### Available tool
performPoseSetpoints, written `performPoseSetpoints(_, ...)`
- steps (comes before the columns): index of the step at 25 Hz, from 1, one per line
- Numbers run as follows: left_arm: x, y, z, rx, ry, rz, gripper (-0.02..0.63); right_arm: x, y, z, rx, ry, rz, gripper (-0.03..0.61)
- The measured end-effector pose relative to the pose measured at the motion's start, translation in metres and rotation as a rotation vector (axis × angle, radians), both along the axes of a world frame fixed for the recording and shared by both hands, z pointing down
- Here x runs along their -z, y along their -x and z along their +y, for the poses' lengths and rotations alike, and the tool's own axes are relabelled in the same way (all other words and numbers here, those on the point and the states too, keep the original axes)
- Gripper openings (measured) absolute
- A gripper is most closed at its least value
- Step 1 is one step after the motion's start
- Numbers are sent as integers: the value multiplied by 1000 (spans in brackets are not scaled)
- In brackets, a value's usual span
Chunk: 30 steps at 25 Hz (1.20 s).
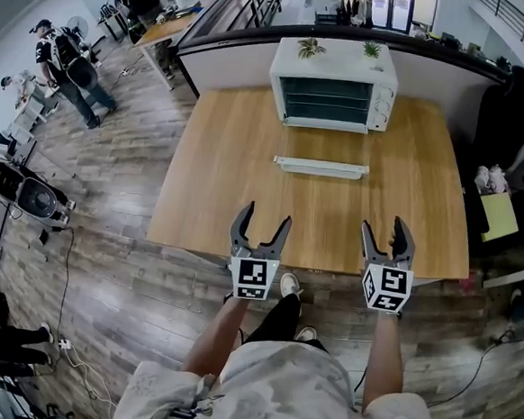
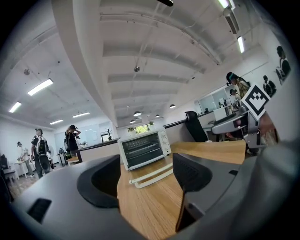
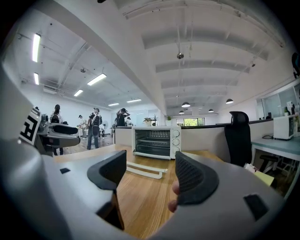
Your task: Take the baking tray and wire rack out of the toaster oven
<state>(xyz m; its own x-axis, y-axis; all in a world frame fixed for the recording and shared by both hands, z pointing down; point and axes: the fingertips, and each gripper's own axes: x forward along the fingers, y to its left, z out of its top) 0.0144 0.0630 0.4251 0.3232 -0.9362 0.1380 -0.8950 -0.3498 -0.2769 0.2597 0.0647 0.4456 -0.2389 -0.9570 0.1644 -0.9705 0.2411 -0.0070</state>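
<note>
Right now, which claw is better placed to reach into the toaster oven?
Left, marginally. The left claw and right claw both hang open and empty at the table edge, but the opening of the toaster oven sits left of its knobs, nearer the left claw.

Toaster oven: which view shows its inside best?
The right gripper view: the toaster oven faces it nearly head-on, with shelves showing inside. The left gripper view sees the toaster oven at an angle, shelves less distinct. The head view looks down on it, interior foreshortened.
</note>
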Motion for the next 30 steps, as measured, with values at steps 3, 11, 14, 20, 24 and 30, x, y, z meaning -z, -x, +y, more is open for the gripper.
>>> performPoseSetpoints(3,-11,-5,-20,-40,17,-63,348,-5,3,-17,14,0,70,330)
performPoseSetpoints(11,-25,3,-78,-94,36,-177,348,-3,21,-76,48,15,192,330)
performPoseSetpoints(14,-36,7,-106,-121,58,-234,348,-1,29,-101,57,20,235,330)
performPoseSetpoints(20,-50,11,-157,-179,73,-357,348,2,46,-148,82,34,325,330)
performPoseSetpoints(24,-51,13,-185,-216,71,-420,348,1,53,-177,96,37,386,330)
performPoseSetpoints(30,-58,15,-223,-275,56,-519,348,-8,62,-216,94,49,440,330)
